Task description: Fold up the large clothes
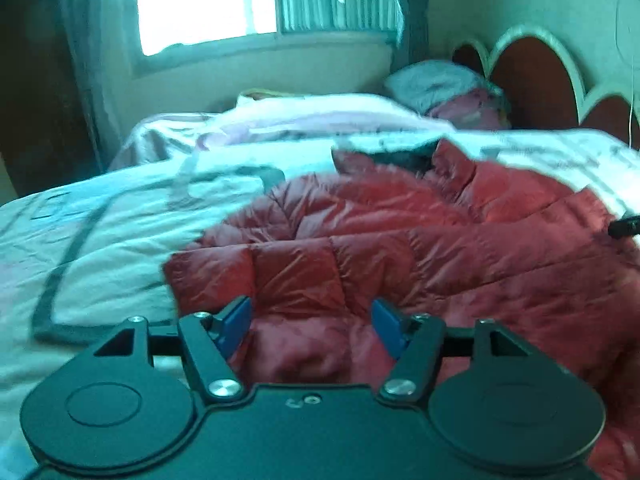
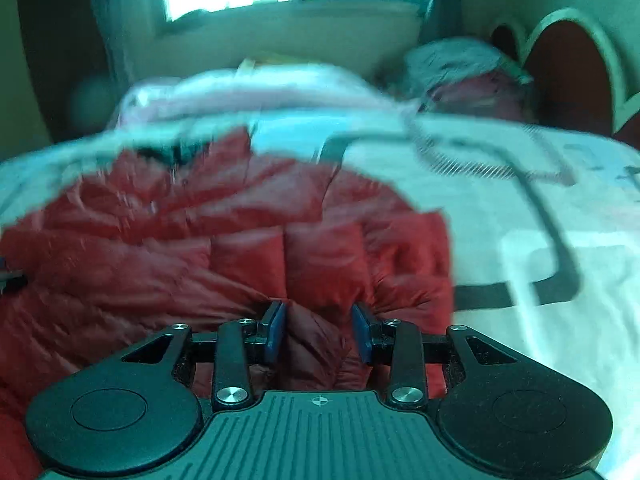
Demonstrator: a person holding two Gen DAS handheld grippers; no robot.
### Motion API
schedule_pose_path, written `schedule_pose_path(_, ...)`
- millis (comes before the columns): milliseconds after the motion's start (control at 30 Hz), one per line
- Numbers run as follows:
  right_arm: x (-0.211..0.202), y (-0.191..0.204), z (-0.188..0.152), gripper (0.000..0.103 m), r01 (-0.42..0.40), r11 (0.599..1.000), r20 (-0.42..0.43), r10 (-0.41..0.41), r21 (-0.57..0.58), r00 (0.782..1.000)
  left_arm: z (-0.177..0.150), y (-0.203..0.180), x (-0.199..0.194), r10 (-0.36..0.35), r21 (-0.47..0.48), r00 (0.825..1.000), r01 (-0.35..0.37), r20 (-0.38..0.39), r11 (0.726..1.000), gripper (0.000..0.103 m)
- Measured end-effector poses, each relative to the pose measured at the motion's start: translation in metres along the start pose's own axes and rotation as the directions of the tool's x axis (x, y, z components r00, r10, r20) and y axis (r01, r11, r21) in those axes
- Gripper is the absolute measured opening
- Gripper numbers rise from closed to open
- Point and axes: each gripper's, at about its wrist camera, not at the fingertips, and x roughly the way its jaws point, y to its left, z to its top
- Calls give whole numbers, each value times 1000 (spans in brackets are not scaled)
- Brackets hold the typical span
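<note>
1. Red quilted jacket (image 1: pixel 400 248): lies spread on the bed (image 1: pixel 100 232), puffy panels up, over the pale bedcover with dark line print. Its dark-lined collar (image 1: pixel 400 158) points toward the far end of the bed.
2. Left gripper (image 1: pixel 312 326): at the near edge of the jacket, jaws spread wide. Red fabric bulges up between the blue pads (image 1: pixel 236 326) without either pad visibly pressing it; released, nothing grasped.
3. Right gripper (image 2: pixel 320 334): at the near edge of the jacket (image 2: pixel 248 256), close to its right-hand corner. A raised fold of red fabric fills the gap between the two blue pads (image 2: pixel 275 332), which stand parallel and part-closed. Whether they clench the fold or only flank it cannot be told; the view is blurred.
4. Bedcover to the right of the jacket: bare, just beside the right gripper's outer finger.
5. Pillows (image 1: pixel 440 84): stacked at the far end, against a scalloped red headboard (image 1: pixel 532 80).
6. Window (image 1: pixel 204 0): bright, behind the bed, with a curtain at its side.
</note>
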Motion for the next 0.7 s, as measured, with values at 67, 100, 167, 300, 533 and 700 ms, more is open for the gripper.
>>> schedule_pose_path(67, -30, 0, -8, 54, -33, 999, 8, 33, 21, 999, -10, -3, -29, -26, -27, 1000, 26, -5, 999, 54)
schedule_pose_path(100, -44, 2, -16, 54, -39, 999, 3, 39, 14, 999, -16, -6, -41, -40, -32, 999, 39, -15, 999, 44)
schedule_pose_path(167, -64, 3, -31, 54, -67, 997, -26, 68, 24, 997, -29, -13, -67, -61, -44, 998, 59, -30, 997, 35)
schedule_pose_path(300, -65, 3, -52, 53, -98, 993, -104, 105, 70, 989, -50, -29, -75, -135, -73, 984, 127, -116, 989, 28)
schedule_pose_path(533, -29, -8, -45, 43, -65, 992, -106, 77, 112, 991, -41, -24, -27, -67, -61, 991, 60, -120, 996, 24)
schedule_pose_path(700, -28, -14, -46, 43, -32, 996, -135, 43, 82, 990, -43, -22, -17, -38, -58, 990, 30, -132, 998, 23)
